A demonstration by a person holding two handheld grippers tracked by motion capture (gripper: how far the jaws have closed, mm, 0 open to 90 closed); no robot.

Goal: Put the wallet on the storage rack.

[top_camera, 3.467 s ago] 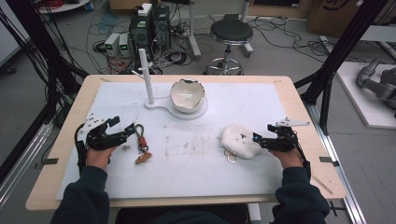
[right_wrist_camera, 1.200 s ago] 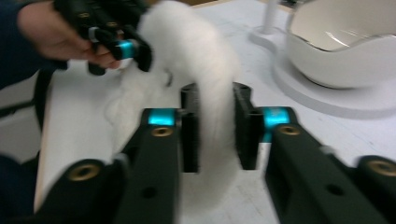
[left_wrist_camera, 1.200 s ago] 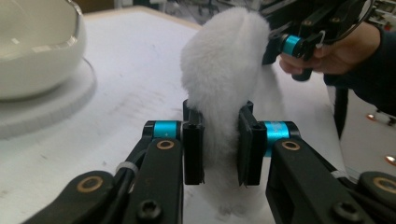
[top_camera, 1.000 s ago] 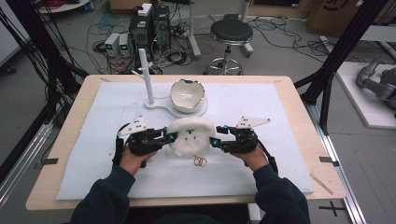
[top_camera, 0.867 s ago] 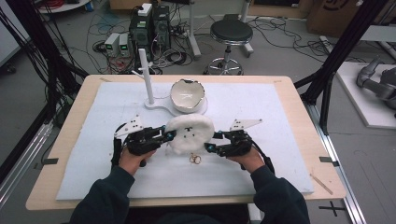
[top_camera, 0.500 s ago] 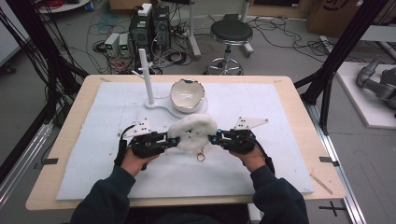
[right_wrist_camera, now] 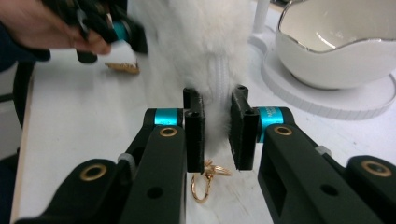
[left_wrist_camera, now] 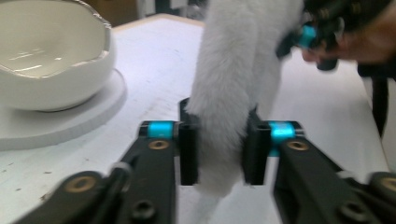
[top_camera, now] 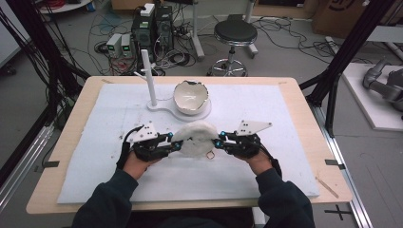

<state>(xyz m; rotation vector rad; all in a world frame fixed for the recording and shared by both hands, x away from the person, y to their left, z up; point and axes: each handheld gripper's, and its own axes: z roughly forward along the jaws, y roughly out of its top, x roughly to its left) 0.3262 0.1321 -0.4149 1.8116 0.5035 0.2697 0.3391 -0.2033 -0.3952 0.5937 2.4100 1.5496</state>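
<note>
A fluffy white pouch (top_camera: 196, 137) with a gold ring (top_camera: 209, 154) hangs between both grippers, just in front of the white bowl. My left gripper (top_camera: 177, 147) is shut on its left end; in the left gripper view the fur (left_wrist_camera: 229, 93) is pinched between the two jaws (left_wrist_camera: 218, 151). My right gripper (top_camera: 216, 142) is shut on the right end, jaws clamped on the fur by the zipper (right_wrist_camera: 219, 79), with the gold ring (right_wrist_camera: 205, 179) dangling below. A small brown trinket (right_wrist_camera: 122, 68) lies on the table behind.
A white bowl with a jagged gold rim (top_camera: 191, 96) stands on a white base (top_camera: 167, 107) that carries an upright post (top_camera: 149, 76). A white mat (top_camera: 285, 118) covers the wooden table (top_camera: 304, 95). Bare mat lies left, right and in front.
Both grippers came in from the table's sides to the middle and closed on the pouch. In the last second they carried it slightly toward the bowl.
</note>
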